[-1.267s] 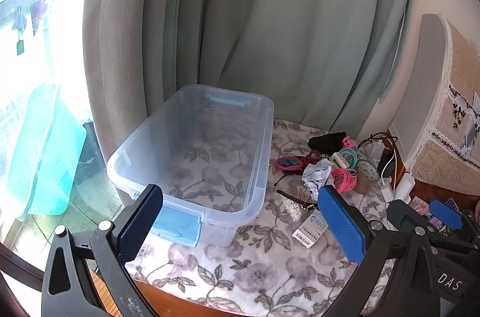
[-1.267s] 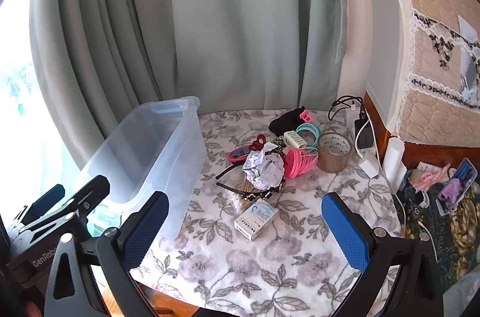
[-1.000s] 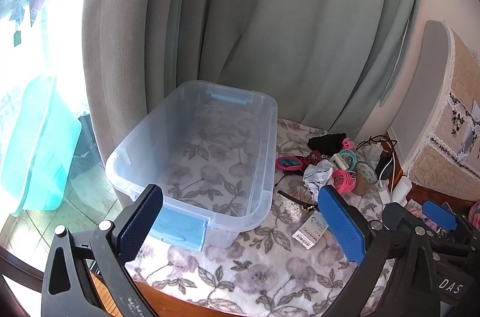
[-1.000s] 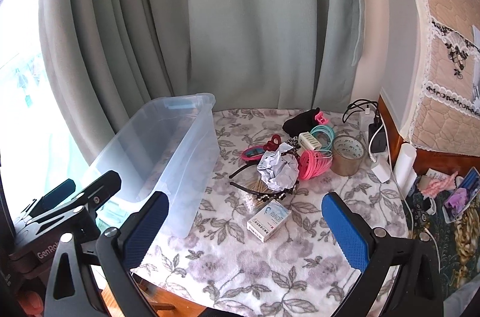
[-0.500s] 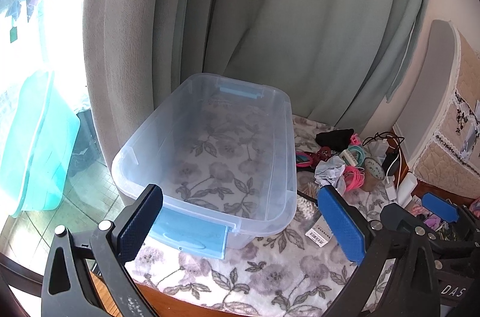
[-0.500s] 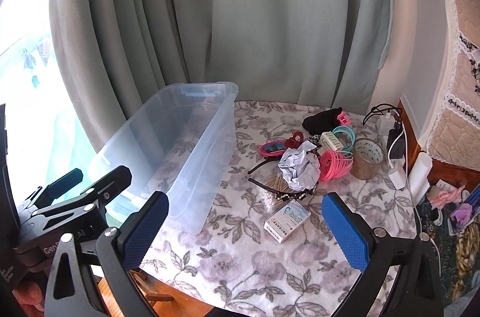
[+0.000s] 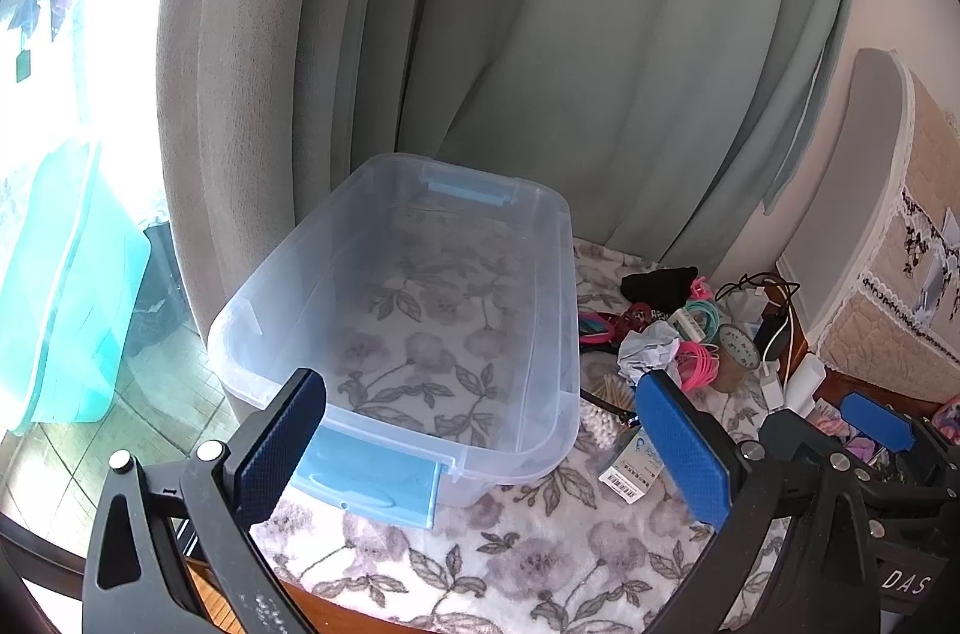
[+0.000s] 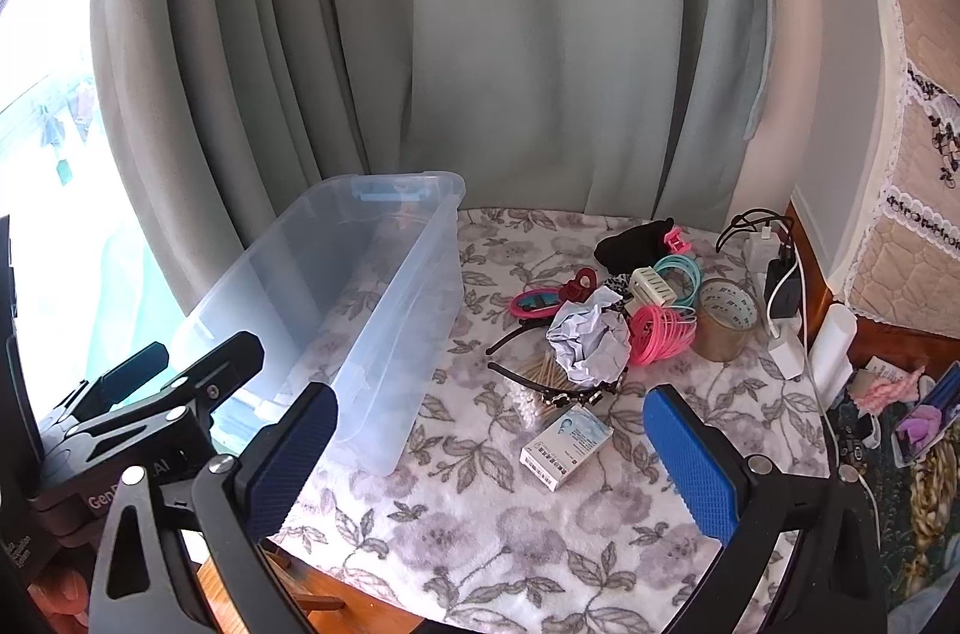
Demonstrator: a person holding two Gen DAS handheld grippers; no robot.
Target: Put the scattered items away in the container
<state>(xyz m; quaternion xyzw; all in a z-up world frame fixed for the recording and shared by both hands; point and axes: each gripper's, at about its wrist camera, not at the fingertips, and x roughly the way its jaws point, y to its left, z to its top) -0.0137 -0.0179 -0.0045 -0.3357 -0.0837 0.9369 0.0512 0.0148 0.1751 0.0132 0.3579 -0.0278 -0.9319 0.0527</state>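
Observation:
A clear plastic bin (image 7: 540, 430) with blue latches stands on the floral cloth, nothing inside it; it also shows in the right wrist view (image 8: 420, 310). To its right lies a heap of items: a small white box (image 8: 566, 446), crumpled paper (image 8: 585, 337), pink hair ties (image 8: 660, 334), a black headband (image 8: 558, 391), cotton swabs (image 8: 531, 403), a tape roll (image 8: 726, 310), a black cloth (image 8: 630, 244). My left gripper (image 7: 480, 448) is open and empty, in front of the bin. My right gripper (image 8: 489, 460) is open and empty, in front of the box.
Grey-green curtains hang behind the table. Chargers and cables (image 8: 777, 274) and a white cylinder (image 8: 831, 352) sit at the right edge by a padded headboard (image 8: 900, 190). The table's wooden front edge (image 8: 336, 598) is near. A teal tub (image 7: 54, 286) stands outside, left.
Both grippers have shifted left and a little closer; the bin now fills more of the left view and the heap sits further right. Jaws stay open.

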